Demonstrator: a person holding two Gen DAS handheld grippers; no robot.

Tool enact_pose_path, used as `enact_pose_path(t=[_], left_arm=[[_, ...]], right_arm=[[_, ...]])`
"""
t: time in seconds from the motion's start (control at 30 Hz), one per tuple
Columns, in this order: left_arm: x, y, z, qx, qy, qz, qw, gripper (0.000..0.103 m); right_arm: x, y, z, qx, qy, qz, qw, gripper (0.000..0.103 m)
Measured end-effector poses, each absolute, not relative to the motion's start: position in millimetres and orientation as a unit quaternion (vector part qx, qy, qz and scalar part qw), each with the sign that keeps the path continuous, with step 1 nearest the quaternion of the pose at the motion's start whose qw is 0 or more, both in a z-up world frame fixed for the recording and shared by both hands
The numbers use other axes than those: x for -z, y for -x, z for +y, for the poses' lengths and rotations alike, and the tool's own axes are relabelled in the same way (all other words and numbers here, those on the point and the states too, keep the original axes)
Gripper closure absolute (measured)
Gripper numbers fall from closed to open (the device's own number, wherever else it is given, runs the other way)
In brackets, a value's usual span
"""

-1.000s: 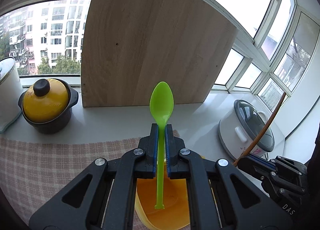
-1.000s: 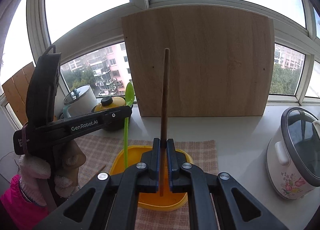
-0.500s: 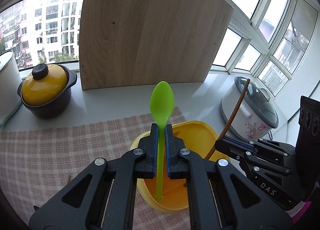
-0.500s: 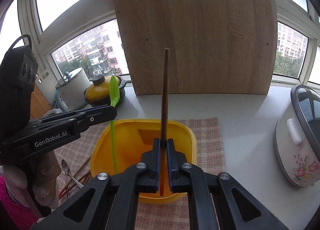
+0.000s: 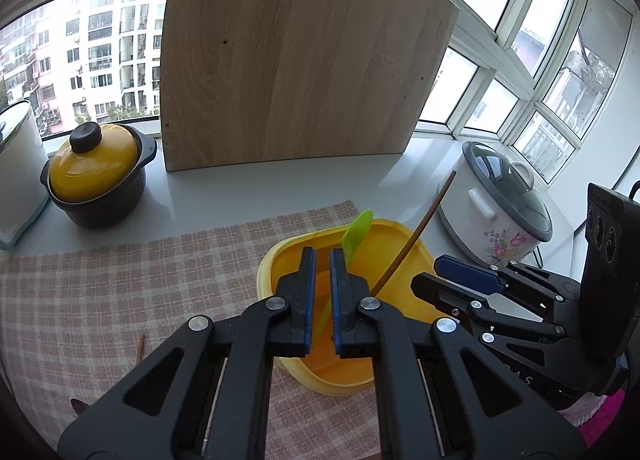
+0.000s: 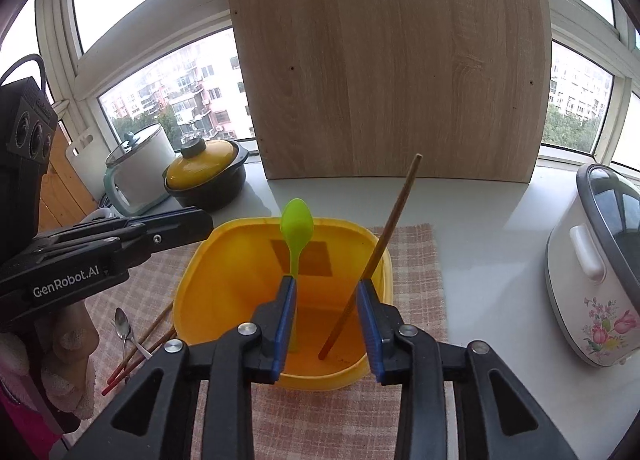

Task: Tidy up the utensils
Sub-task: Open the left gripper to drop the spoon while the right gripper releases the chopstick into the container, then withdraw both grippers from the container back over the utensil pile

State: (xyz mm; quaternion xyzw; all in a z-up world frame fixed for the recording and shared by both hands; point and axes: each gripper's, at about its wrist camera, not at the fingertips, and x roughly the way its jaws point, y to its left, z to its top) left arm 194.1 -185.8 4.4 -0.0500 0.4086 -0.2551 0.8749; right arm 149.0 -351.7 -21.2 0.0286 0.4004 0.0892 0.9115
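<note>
Both jaws have let go since the earlier frame: the spoon point(image 6: 296, 225) and chopstick point(image 6: 381, 245) now stand loose in the yellow tub point(image 6: 236, 268), tips on its floor, tops leaning on the far rim. The right gripper point(image 6: 326, 322) is spread wide and empty above the tub's near edge; the left gripper point(image 5: 321, 300) is parted slightly, holding nothing. Left of the tub, more chopsticks point(image 6: 138, 354) and a metal spoon point(image 6: 125, 330) lie on the checked mat point(image 6: 404, 416) covering the table point(image 6: 488, 240).

Left gripper point(image 5: 321, 292): matte black plastic linkage arms, silver rivet screws, blue pads lining the fingers point(image 5: 308, 300), white "GenRobot.AI" lettering. Right gripper point(image 6: 326, 312): identical build. Pink sleeve point(image 5: 600, 416) and pale knitted glove point(image 6: 60, 364) visible.
</note>
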Motion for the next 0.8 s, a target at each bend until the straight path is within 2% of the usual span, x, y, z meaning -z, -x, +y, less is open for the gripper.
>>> enact_pose_path(t=[0.2,0.27,0.5,0.8], left_arm=[[-10.3,-182.6,-164.2,0.245,0.055,0.403,0.880,0.099],[-12.2,-178.1,-153.5,0.239,0.056,0.402,0.882,0.099],[-14.8,-161.0,-99.5,0.208,0.074,0.398,0.890,0.099],[-2.4,-133.9,-14.4,0.138,0.084,0.416,0.895,0.098]], right_arm=[[15.0,-136.6,-350.4,-0.084,-0.030,0.391,0.916,0.069],[12.2,-131.7,-349.0,-0.085,-0.031,0.386,0.918,0.063],[1.0,-109.7,-332.0,-0.098,-0.018,0.358,0.928,0.029],[0.2,-88.1,-288.0,-0.170,-0.004,0.329,0.929,0.010]])
